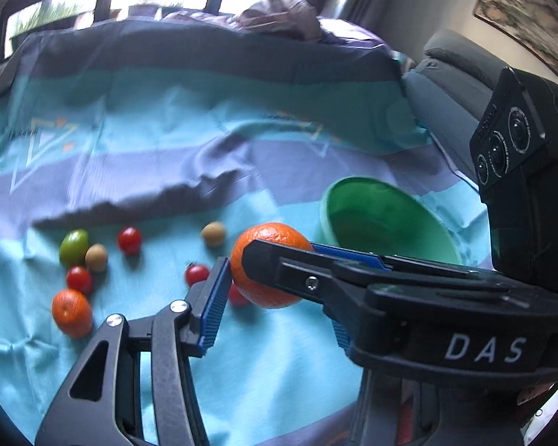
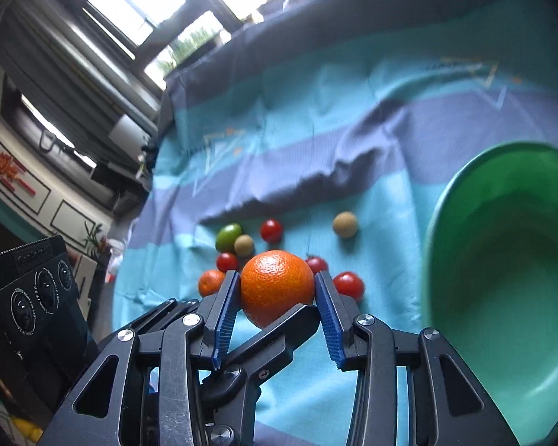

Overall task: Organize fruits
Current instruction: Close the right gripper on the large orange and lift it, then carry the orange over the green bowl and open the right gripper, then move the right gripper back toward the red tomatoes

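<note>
The right gripper [image 2: 277, 284] pinches a large orange [image 2: 277, 290], one blue pad pressed on each side of it, at the centre of its own view. The green bowl [image 2: 433, 223] fills the right edge of that frame, apart from the orange.

The left gripper [image 1: 275, 297] meets the same fruit. In the left wrist view one of its blue pads [image 1: 214, 304] touches the orange's left side, but the right gripper lies across the other finger, so I cannot tell whether it grips or merely rests there.

On the striped blue cloth [image 1: 167, 141] the loose fruit sits at lower left of that frame: a smaller orange [image 1: 71, 312], a green tomato [image 1: 73, 247], red cherry tomatoes [image 1: 129, 239] and two tan round fruits [image 1: 213, 234], one alone, nearer the middle.
</note>
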Demonstrator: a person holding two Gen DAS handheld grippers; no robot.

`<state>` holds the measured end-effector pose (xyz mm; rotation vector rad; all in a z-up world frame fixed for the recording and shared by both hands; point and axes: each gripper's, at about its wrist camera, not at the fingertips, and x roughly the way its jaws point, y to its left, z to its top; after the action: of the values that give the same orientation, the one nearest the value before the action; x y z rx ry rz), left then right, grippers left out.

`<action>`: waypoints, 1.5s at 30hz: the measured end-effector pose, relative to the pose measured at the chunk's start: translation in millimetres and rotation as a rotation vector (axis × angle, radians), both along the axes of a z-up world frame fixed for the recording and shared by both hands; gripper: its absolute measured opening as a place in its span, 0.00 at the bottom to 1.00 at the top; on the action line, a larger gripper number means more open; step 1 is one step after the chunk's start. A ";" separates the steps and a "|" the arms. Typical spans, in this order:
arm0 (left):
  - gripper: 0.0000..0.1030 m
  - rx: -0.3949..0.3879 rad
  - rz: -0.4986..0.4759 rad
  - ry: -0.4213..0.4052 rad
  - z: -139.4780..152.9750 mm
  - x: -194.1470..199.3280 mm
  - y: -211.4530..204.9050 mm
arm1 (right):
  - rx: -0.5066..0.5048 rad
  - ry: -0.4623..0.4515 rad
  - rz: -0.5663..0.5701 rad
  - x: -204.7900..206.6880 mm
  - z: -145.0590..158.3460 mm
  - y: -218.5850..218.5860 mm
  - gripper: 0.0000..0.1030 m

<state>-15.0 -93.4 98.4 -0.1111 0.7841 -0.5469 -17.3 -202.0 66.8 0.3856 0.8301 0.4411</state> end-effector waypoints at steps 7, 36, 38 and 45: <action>0.48 -0.007 -0.121 -0.062 15.6 -2.1 -53.6 | 0.001 -0.084 -0.089 -20.4 24.3 -54.9 0.43; 0.68 -0.037 -0.165 0.025 3.8 2.0 -86.8 | 0.026 -0.044 -0.372 -28.6 4.0 -143.7 0.74; 0.68 -0.033 -0.121 0.008 7.1 -2.0 -69.0 | 0.012 -0.067 -0.354 -29.0 9.5 -134.3 0.74; 0.68 0.110 0.083 -0.047 6.5 -12.4 3.0 | -0.086 -0.115 -0.296 -25.2 22.0 -88.4 0.74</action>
<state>-27.4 -90.4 104.9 -0.0289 0.7587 -0.4256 -42.6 -290.4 88.8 0.3925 0.6646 0.1503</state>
